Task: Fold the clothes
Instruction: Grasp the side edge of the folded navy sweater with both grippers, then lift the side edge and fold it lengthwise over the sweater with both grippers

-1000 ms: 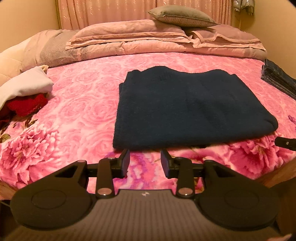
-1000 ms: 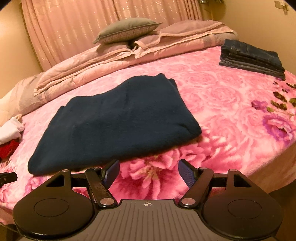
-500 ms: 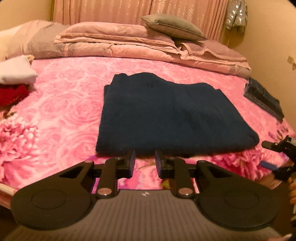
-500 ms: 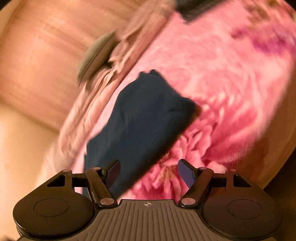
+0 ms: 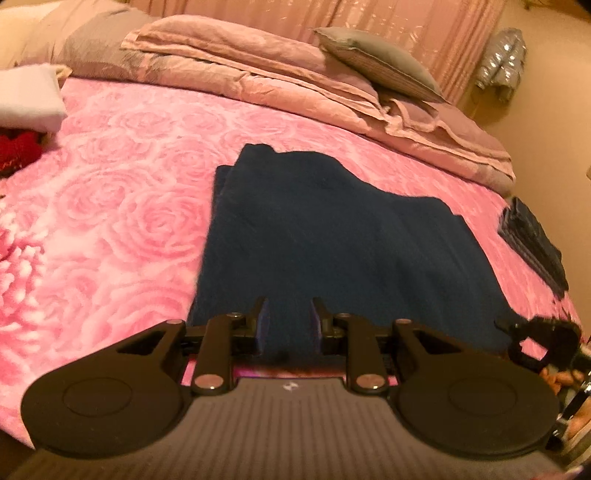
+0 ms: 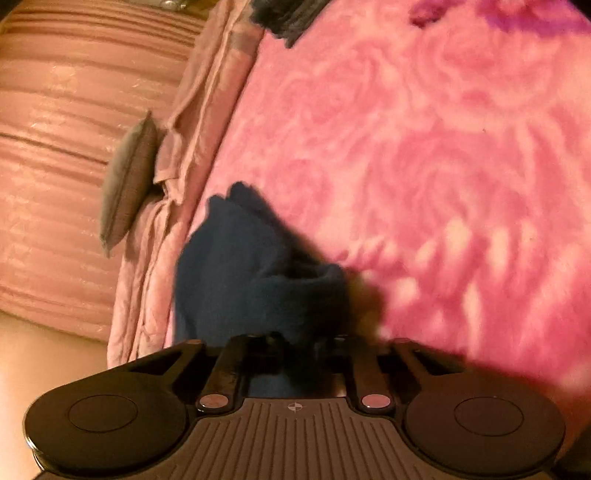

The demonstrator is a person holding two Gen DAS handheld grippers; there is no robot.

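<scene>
My left gripper (image 5: 289, 325) points down at a slant over the near edge of the navy garment (image 5: 332, 236), which lies folded flat in the middle of the bed (image 5: 122, 206). Its fingers (image 5: 260, 325) are closing, with a narrow gap left and the garment's edge lying between them; I can't tell whether the pads press on the cloth.

My right gripper (image 6: 291, 350) is rolled hard over, so its view shows the bed tipped on its side. Its fingers are drawn together on a bunched corner of the navy garment (image 6: 251, 273), which rises in a dark fold just above them. In the left view the same gripper (image 5: 535, 339) shows at the lower right of the frame, at the garment's corner, with part of a hand (image 5: 561, 378) behind it.

The bed carries a pink rose-patterned blanket. Along the top of the left frame lie pink pillows (image 5: 240, 62) and a grey cushion (image 5: 380, 66), with pink curtains (image 5: 388, 18) behind. A white cloth (image 5: 29, 99) and a red one (image 5: 18, 151) sit at the upper left, and a stack of folded jeans (image 5: 532, 240) at the right edge.
</scene>
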